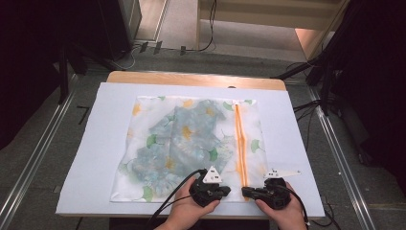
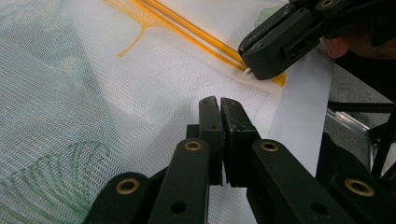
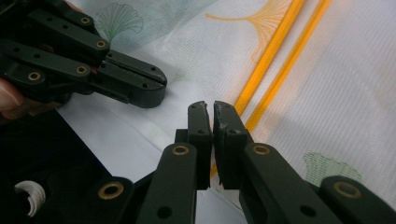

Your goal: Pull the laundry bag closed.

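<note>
On the white worktop (image 1: 95, 158) a mesh bag (image 1: 158, 143) lies flat; both hand-held grippers, left (image 1: 225, 190) and right (image 1: 246, 192), pinch its near edge by the zipper (image 1: 241, 143). Thin mesh may slip free.

Mesh bag (image 1: 191, 143) on white-covered table (image 1: 287, 143)

Bright, even overhead light on the white table (image 1: 297, 143); dark surroundings (slightly soft high view), blurred near jaws.

Right gripper (image 3: 212, 109) jaws closed over mesh bag (image 3: 327, 88) edge beside orange zipper (image 3: 275, 70); left gripper (image 3: 156, 91) also closed, resting on bag nearby.
</note>
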Motion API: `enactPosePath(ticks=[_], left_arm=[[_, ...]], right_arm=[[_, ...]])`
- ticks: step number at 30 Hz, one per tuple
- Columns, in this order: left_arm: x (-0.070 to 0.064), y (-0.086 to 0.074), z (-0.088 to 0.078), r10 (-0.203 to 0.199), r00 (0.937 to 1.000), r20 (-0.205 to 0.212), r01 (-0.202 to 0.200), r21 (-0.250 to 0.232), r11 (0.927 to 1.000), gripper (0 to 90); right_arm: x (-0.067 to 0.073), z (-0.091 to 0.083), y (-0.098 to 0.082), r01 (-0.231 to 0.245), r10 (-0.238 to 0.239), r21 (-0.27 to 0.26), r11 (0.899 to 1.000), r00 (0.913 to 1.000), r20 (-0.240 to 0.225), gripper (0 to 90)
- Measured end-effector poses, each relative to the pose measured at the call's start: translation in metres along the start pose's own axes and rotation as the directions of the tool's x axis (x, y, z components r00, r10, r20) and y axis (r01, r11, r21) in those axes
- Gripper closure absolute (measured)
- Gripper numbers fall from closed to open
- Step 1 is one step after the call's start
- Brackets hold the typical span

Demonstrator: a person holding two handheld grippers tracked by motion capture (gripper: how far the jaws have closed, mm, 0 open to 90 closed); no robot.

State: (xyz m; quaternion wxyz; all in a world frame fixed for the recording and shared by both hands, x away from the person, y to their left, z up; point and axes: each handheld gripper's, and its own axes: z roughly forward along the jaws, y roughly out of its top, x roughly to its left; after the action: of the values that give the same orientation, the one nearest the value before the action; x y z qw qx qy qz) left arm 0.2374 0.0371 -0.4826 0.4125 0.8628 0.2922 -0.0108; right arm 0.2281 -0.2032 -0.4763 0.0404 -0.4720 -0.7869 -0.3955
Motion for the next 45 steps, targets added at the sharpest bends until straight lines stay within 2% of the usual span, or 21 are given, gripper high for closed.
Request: enactPosePath(ticks=[5,10,12,15,16,20,23,27,31,35,40,45], left_arm=[[0.000,0.000,0.000,0.001,1.0000,0.000,-0.001,0.002,1.0000,87.3],[0.000,0.000,0.000,0.002,1.0000,-0.001,-0.002,0.003,1.0000,87.2],[-0.002,0.000,-0.001,0.019,0.9997,-0.012,-0.019,0.002,0.9998,87.2],[-0.012,-0.001,0.000,0.091,0.9940,-0.061,-0.092,-0.005,0.9958,87.8],[-0.014,-0.001,0.001,0.095,0.9943,-0.049,-0.096,-0.015,0.9953,88.2],[-0.016,0.003,0.004,0.064,0.9979,-0.013,-0.064,-0.019,0.9978,89.9],[-0.017,0.004,0.007,0.049,0.9988,-0.010,-0.049,-0.013,0.9987,89.9],[-0.018,0.003,0.012,0.071,0.9975,-0.002,-0.071,0.003,0.9975,90.0],[-0.014,0.004,0.012,0.046,0.9986,0.025,-0.047,0.010,0.9989,90.0],[-0.016,0.003,0.012,0.066,0.9977,0.016,-0.066,0.005,0.9978,90.0],[-0.014,0.003,0.012,0.044,0.9983,0.037,-0.045,0.006,0.9990,90.0],[-0.014,0.002,0.011,0.051,0.9980,0.038,-0.052,0.006,0.9987,90.0]], right_arm=[[0.005,0.004,0.000,0.068,-0.068,0.012,0.998,0.9970,0.037,86.3],[0.011,0.005,0.001,0.127,-0.129,0.022,0.992,0.9871,0.095,90.0],[0.011,0.004,0.002,0.113,-0.114,0.018,0.993,0.9891,0.093,90.0],[0.007,0.002,0.002,0.084,-0.084,0.008,0.996,0.9941,0.069,90.0],[0.006,0.002,0.002,0.071,-0.071,0.001,0.997,0.9955,0.063,90.0],[0.002,0.001,0.002,0.035,-0.035,-0.012,0.999,0.9986,0.039,90.0],[0.001,0.001,0.001,0.021,-0.020,-0.016,1.000,0.9990,0.039,90.0],[0.001,0.002,0.001,0.013,-0.011,-0.022,1.000,0.9987,0.049,90.0],[0.002,0.000,0.002,0.016,-0.014,-0.035,0.999,0.9986,0.051,90.0],[0.002,-0.001,0.005,0.019,-0.016,-0.050,0.999,0.9977,0.066,90.0],[0.005,0.001,0.010,0.024,-0.019,-0.061,0.998,0.9959,0.089,90.0],[0.006,0.001,0.012,0.010,-0.004,-0.062,0.998,0.9948,0.101,90.0]])
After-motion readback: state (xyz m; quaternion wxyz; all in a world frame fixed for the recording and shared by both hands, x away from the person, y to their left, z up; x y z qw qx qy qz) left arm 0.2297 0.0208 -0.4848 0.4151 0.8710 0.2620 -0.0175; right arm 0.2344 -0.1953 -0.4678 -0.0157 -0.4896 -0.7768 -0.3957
